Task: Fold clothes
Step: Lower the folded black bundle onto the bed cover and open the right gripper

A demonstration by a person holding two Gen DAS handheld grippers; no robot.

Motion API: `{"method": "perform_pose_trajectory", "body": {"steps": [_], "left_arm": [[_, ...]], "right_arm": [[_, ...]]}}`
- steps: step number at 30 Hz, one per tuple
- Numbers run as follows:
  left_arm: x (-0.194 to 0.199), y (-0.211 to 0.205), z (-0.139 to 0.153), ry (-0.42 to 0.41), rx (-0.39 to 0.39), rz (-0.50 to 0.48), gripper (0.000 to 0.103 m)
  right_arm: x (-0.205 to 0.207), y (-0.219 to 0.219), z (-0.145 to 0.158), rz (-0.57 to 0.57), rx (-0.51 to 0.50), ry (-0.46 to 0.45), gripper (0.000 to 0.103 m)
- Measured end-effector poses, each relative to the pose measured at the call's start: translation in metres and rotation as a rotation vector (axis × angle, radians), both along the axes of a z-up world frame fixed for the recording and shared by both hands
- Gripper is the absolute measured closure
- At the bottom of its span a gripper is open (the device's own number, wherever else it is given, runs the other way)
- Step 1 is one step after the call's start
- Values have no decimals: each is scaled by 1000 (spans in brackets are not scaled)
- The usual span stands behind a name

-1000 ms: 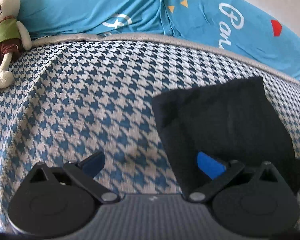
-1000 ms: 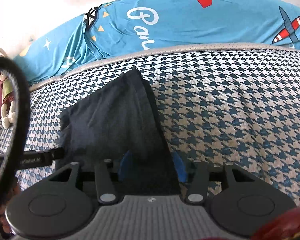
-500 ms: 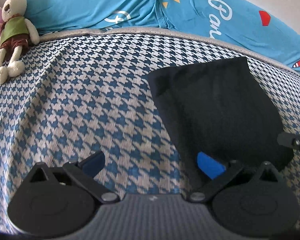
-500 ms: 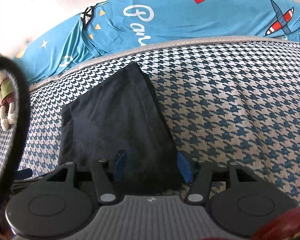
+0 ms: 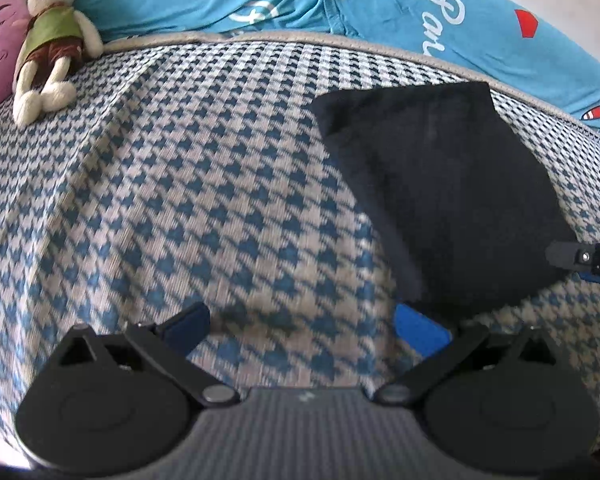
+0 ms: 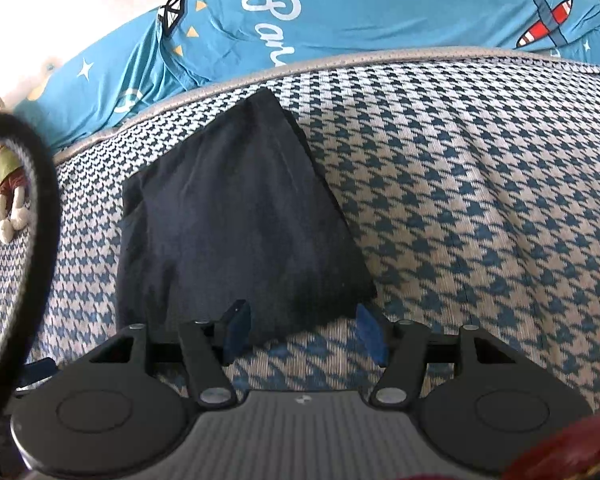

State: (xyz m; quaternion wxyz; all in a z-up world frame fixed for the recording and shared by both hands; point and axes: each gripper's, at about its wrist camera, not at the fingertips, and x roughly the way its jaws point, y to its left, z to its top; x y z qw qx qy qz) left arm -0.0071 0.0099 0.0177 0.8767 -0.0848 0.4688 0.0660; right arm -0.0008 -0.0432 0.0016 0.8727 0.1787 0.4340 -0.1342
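Here, my left gripper [image 5: 302, 326] stands with its jaws wide apart over bare houndstooth bed cover [image 5: 188, 184], nothing between them; its right blue pad sits just beside the near corner of the folded dark garment [image 5: 440, 192]. My right gripper [image 6: 304, 330] is also apart, at a middling spread, and the garment's near edge lies just ahead of the gap, not pinched by either pad. The garment rests flat on the cover, folded to a rough rectangle, its far corner near the grey piped edge. Beyond that edge lies a blue sheet [image 6: 340, 16] with white script; I can read only "Par", the rest hidden. A plush rabbit [image 5: 50, 36] lies at the far left.
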Motion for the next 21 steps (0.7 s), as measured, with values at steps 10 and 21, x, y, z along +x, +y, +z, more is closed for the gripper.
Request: {"method": "perform_pose_trajectory", "body": {"steps": [10, 21], "left_arm": [[-23, -2, 0, -11, 30, -2, 0], [-33, 22, 3, -39, -7, 83, 0]], "right_arm": [[-11, 22, 11, 99, -55, -120, 44], [7, 60, -1, 269, -38, -147, 54]]}}
